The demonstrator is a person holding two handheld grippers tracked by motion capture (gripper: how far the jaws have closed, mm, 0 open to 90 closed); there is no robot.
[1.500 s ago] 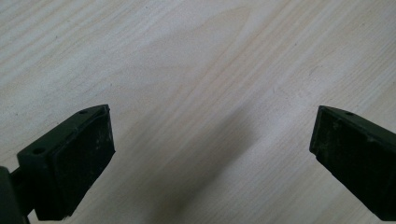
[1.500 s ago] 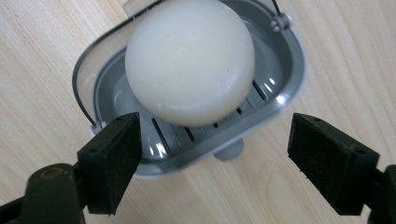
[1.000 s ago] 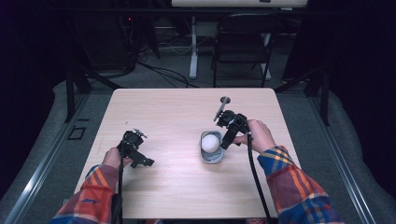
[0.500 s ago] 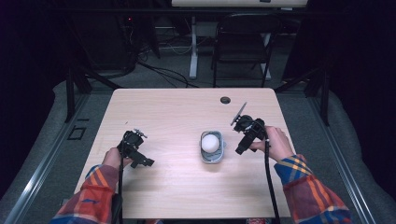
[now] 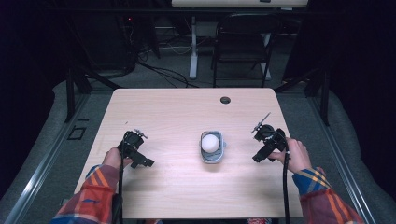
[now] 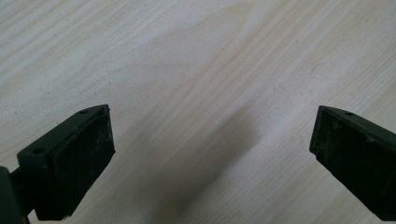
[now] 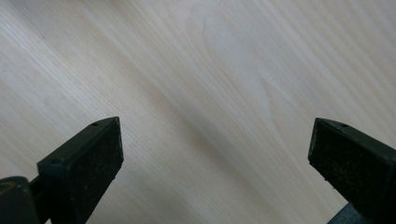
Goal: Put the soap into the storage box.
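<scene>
A small grey container point(image 5: 213, 151) sits near the middle of the light wooden table point(image 5: 177, 116) with a white ball point(image 5: 210, 143) resting in it. My left gripper point(image 5: 142, 159) is low over the table well to the container's left; its jaws point(image 6: 212, 154) are spread wide over bare wood. My right gripper point(image 5: 261, 155) is to the container's right, apart from it. Its jaws point(image 7: 215, 158) have just been opening and stand wide with only bare tabletop between them.
A dark round hole point(image 5: 225, 100) marks the table's far edge right of centre. A chair point(image 5: 243, 42) and desk legs stand on the dark floor beyond the table. Bare wood lies between each gripper and the container.
My right gripper has moved from just beside the container out to the right and slightly nearer the front edge, and its jaws have opened. The left gripper, container and ball stay put.
</scene>
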